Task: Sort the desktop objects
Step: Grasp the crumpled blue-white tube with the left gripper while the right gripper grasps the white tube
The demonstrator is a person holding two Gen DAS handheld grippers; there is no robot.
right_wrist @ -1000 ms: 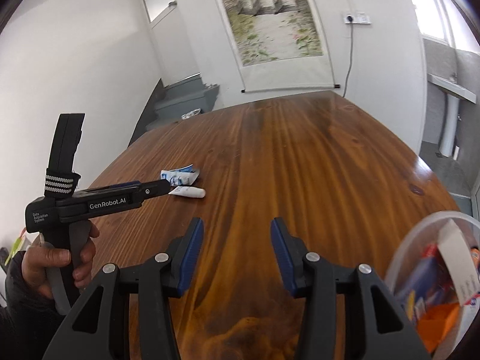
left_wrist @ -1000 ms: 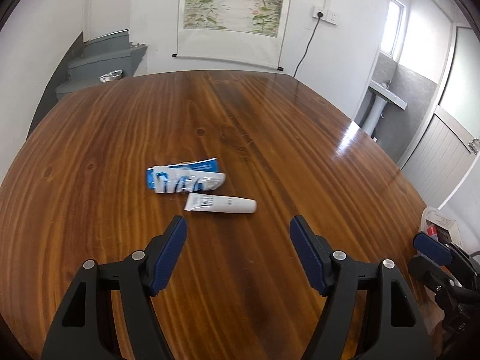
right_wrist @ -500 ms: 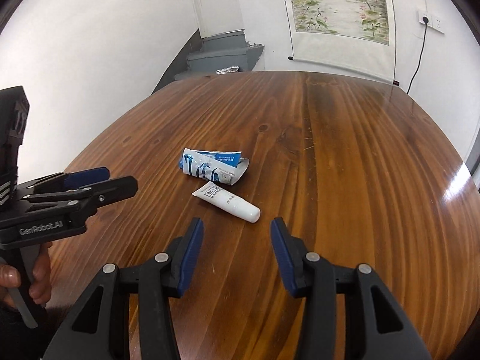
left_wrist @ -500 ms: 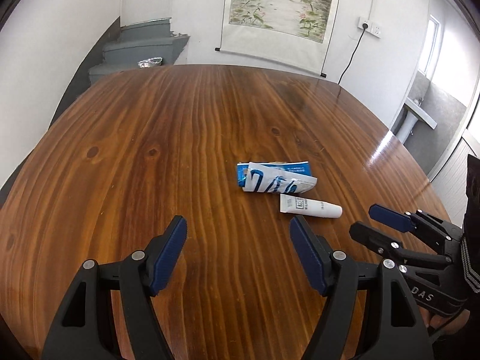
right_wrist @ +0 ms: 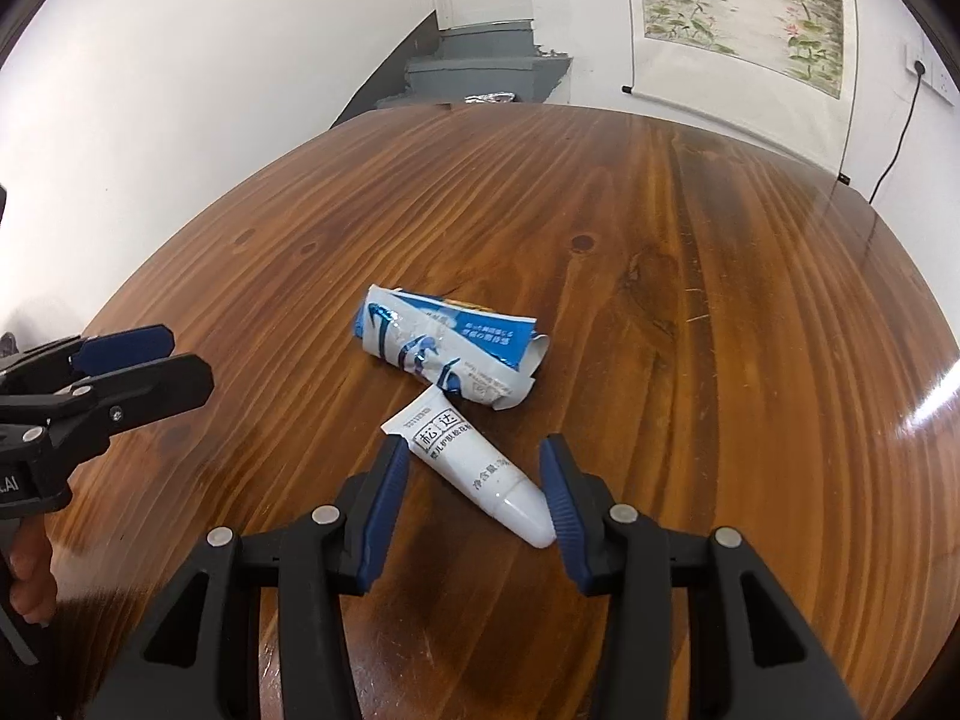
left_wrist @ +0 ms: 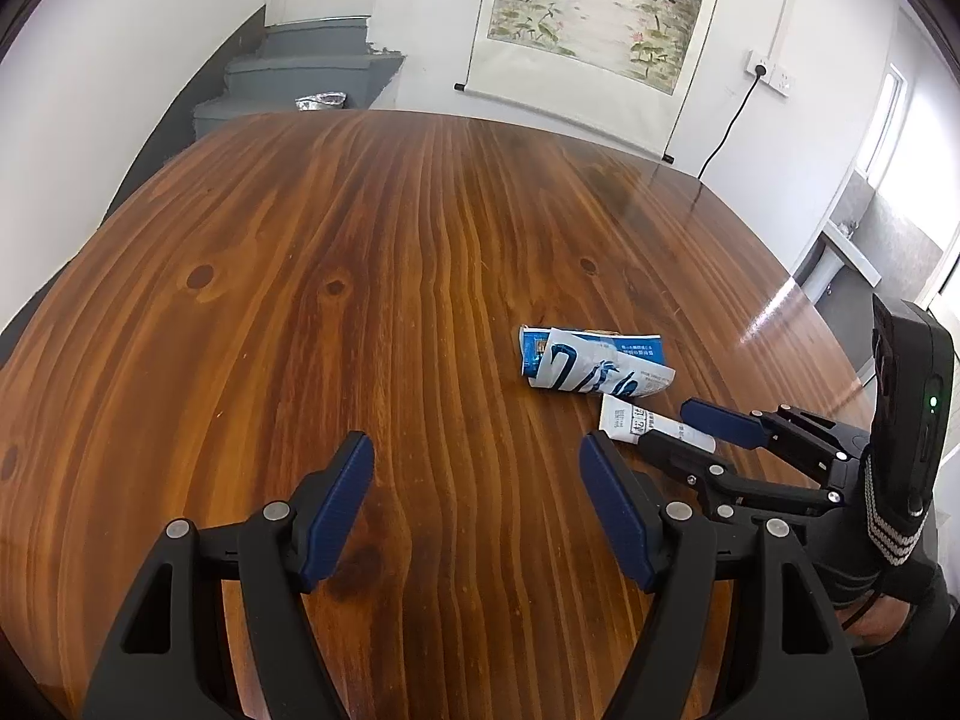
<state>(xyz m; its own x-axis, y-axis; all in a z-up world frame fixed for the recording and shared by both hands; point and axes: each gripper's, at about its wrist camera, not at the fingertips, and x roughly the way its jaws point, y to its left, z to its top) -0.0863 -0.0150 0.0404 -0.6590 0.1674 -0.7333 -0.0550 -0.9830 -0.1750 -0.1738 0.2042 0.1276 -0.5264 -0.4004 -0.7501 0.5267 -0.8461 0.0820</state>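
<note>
Right gripper (right_wrist: 474, 480) straddles the white tube (right_wrist: 474, 462) lying mid-table, jaws closing, pads not yet on it. The crumpled blue wrapper (right_wrist: 447, 348) touches the tube's far end and may drag along. Left gripper (left_wrist: 477, 516) hangs open, empty, over bare table (left_wrist: 360, 240).

Tube (right_wrist: 474, 468) before wrapper (right_wrist: 447, 345) (touching)

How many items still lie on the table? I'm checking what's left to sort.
2: a white tube between the right tool's closing fingers, and a crumpled blue-and-white packet touching its flat end, farther away.
</note>
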